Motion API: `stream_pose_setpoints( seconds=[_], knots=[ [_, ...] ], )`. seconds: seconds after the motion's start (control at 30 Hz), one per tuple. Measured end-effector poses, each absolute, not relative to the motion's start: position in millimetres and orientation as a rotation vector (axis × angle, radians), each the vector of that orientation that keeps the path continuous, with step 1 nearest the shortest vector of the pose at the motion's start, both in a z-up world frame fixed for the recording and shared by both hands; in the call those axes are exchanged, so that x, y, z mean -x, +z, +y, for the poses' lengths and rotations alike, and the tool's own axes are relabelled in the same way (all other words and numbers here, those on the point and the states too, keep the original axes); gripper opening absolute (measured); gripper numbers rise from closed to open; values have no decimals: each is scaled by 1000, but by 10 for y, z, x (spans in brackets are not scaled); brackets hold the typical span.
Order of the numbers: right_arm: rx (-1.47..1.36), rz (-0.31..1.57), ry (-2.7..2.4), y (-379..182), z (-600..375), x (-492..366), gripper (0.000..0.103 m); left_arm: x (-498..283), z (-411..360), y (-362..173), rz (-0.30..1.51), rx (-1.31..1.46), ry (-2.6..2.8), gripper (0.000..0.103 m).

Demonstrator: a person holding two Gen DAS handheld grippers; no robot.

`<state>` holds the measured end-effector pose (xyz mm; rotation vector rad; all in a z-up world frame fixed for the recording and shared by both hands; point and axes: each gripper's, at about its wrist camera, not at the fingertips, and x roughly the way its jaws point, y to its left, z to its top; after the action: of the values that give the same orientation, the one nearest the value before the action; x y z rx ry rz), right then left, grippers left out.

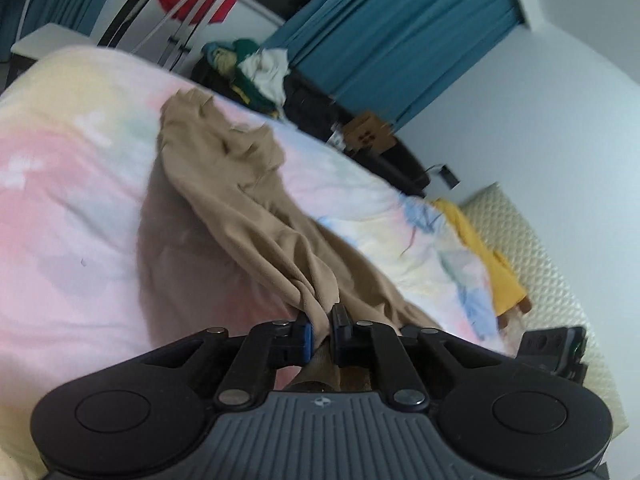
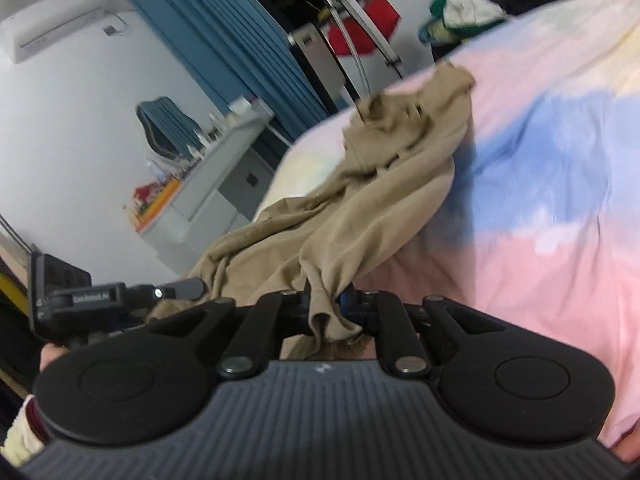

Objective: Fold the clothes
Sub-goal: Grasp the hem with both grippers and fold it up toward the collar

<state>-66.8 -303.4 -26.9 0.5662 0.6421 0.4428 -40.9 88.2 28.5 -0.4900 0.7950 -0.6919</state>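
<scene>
Bed (image 1: 60,184) under pastel sheet carries tan garment (image 1: 224,168). My left tongs (image 1: 320,330) and right tongs (image 2: 340,304) each clenched on near edge, lifting it to spread for folding.

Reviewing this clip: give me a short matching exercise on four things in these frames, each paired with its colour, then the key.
Things:
1. garment held in both grippers' jaws
2. curtains
3. cloth at the bed's far edge
4. bed cover

Colours:
A. yellow
B. pastel pink, blue and cream
C. tan
D. teal blue

Pairs: 1-C, 2-D, 3-A, 4-B
</scene>
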Motion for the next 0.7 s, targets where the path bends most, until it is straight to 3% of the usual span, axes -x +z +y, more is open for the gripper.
stream_pose_setpoints(
  seconds=[0.17,0.37,0.7],
  knots=[
    [-535,610,473,-120,-3054,901,12,743,900,456,798,437,-740,9],
    [-546,680,492,-415,-3081,1189,12,1135,949,82,889,433,-742,9],
    [-545,642,475,-310,-3086,843,12,631,931,184,774,430,-750,10]
  ],
)
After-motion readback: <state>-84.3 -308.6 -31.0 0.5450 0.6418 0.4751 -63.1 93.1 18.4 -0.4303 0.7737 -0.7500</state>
